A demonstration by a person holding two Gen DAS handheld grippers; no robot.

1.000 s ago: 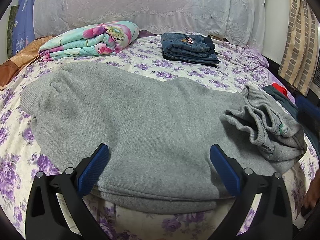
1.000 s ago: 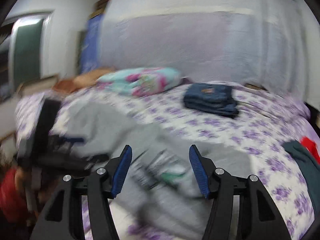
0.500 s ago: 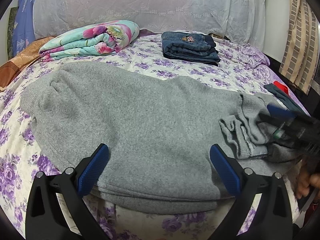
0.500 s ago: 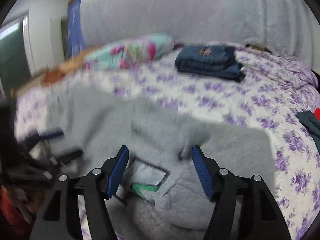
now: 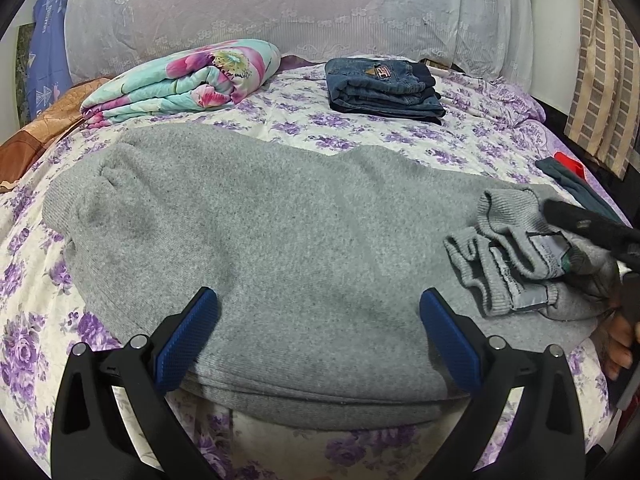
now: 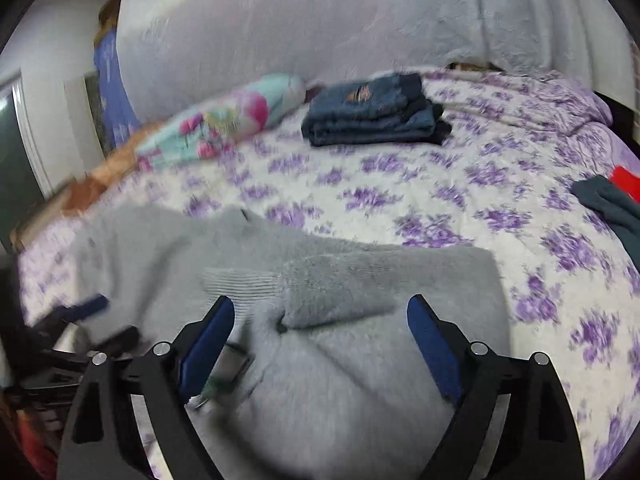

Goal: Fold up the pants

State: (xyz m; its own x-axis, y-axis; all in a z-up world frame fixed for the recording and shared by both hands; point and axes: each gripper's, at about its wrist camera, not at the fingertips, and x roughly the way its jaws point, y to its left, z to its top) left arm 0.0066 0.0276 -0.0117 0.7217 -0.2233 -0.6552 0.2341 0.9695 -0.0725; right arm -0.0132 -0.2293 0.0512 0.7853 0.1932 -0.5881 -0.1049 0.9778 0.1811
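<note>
The gray pants (image 5: 280, 240) lie flat across the near edge of the bed (image 5: 400, 136), with the waistband end bunched at the right side. In the last second the right claw (image 6: 320, 320) has come down over this bunched part, and its blue pads now stand wide apart around the fabric, grasping nothing. The left claw (image 5: 318, 316) has not moved; it waits released over the near hem. I judge a grasp of the waistband comes next.

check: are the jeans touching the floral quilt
Apart. The left wrist view shows purple-flowered sheet between the jeans and the quilt.
</note>
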